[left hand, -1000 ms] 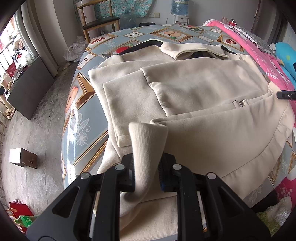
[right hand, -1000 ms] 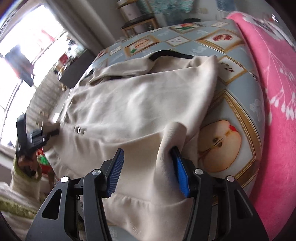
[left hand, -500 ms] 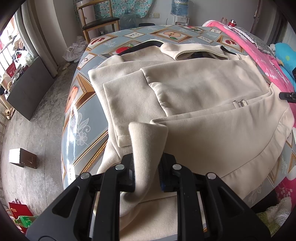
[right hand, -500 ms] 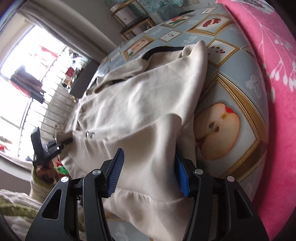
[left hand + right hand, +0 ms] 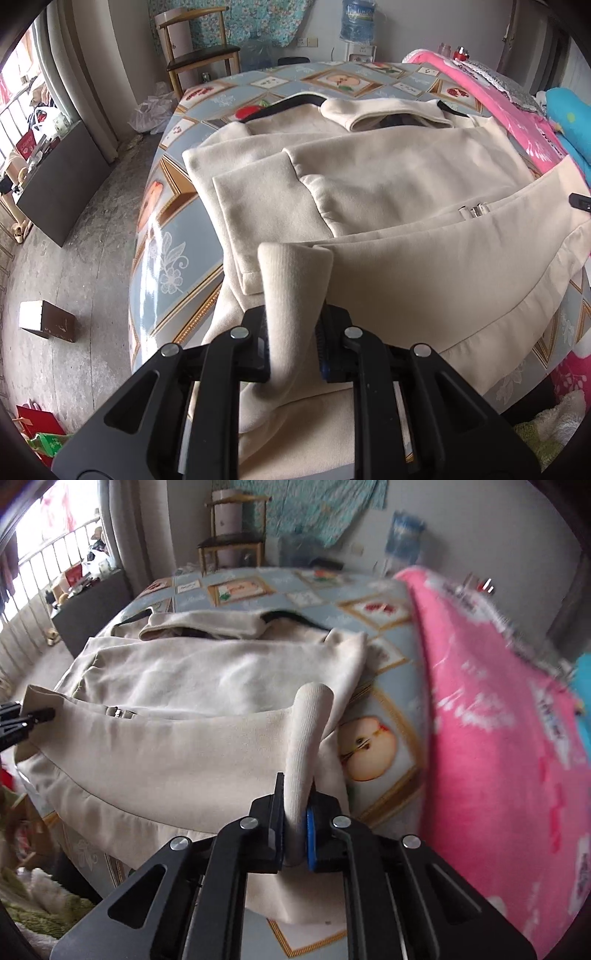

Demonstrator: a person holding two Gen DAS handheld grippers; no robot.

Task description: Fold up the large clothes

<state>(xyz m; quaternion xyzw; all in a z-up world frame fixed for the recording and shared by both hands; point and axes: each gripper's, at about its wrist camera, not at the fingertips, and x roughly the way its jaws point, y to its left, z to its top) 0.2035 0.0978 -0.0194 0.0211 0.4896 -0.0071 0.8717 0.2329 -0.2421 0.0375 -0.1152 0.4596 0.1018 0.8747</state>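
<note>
Your right view is smeared on its right side, so the pink blanket (image 5: 498, 716) and the things behind it are hard to read, and the coat's (image 5: 406, 229) near hem is cut off behind both tools. The coat lies spread, front up, on the patterned table (image 5: 173, 258), collar at the far end. Your left gripper (image 5: 293, 343) is clamped on a ribbed cuff that stands up between its pads. Your right gripper (image 5: 295, 834) has just been closing and now pinches the coat's other ribbed cuff, jaws nearly together, fabric squeezed between the pads.
</note>
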